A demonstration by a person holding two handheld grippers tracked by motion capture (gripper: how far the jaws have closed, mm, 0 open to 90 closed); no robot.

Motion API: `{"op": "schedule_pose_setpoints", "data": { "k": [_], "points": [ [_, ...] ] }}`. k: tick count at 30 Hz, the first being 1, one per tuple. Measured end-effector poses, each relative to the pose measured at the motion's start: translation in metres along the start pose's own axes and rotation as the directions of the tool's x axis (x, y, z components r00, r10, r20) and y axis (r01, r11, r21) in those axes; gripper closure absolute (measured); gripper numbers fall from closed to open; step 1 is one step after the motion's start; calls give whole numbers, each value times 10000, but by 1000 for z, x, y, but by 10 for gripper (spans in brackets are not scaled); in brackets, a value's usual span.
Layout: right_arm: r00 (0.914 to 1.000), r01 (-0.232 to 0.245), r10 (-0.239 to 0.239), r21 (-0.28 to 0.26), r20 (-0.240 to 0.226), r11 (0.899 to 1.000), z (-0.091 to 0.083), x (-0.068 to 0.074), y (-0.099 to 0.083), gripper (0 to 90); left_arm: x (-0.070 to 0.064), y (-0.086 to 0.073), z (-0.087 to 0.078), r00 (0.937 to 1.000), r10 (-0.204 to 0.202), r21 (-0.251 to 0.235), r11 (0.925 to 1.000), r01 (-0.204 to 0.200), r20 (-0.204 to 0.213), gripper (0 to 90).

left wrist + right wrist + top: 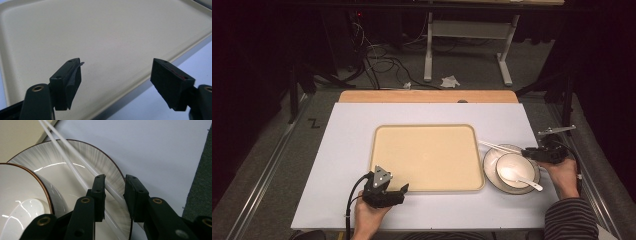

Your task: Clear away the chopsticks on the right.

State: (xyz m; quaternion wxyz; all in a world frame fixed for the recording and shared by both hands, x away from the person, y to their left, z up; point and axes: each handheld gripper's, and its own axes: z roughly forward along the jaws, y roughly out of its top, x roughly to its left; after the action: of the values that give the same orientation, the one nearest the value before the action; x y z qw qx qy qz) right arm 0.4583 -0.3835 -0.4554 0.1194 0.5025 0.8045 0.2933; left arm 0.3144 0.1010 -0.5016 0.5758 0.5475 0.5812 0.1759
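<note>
While hand-held gripper (114, 188) straddles chopsticks (75, 165) (plate (50, 167) beneath).

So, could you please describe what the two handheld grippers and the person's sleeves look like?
Both the left gripper and right gripper are black, with two blocky jaws, brass-coloured pivot rivets and a grey three-cornered top plate. A black cable trails from the left one. The right sleeve is dark with thin stripes.

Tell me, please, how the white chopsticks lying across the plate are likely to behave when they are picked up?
The chopsticks look smooth and glossy, so probably slippery between the right hand-held gripper pads. They are thin, straight and likely stiff and light. Being two loose rods on the plate rim, one may roll or slide off.
</note>
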Motion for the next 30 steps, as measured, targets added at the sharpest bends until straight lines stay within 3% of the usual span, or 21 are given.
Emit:
{"op": "schedule_pose_setpoints", "data": {
  "k": [16, 30],
  "points": [
    [9992, 394, -398, 372, 102, 9985, 4, 6, 0, 755, 0, 0, 0, 10000, 6, 3, 10000, -6, 7, 251],
    [9983, 574, -578, 681, 37, 9960, 9, 9, 0, 853, 0, 0, 0, 10000, -3, -7, 10000, 3, 10, 251]
  ]
}}
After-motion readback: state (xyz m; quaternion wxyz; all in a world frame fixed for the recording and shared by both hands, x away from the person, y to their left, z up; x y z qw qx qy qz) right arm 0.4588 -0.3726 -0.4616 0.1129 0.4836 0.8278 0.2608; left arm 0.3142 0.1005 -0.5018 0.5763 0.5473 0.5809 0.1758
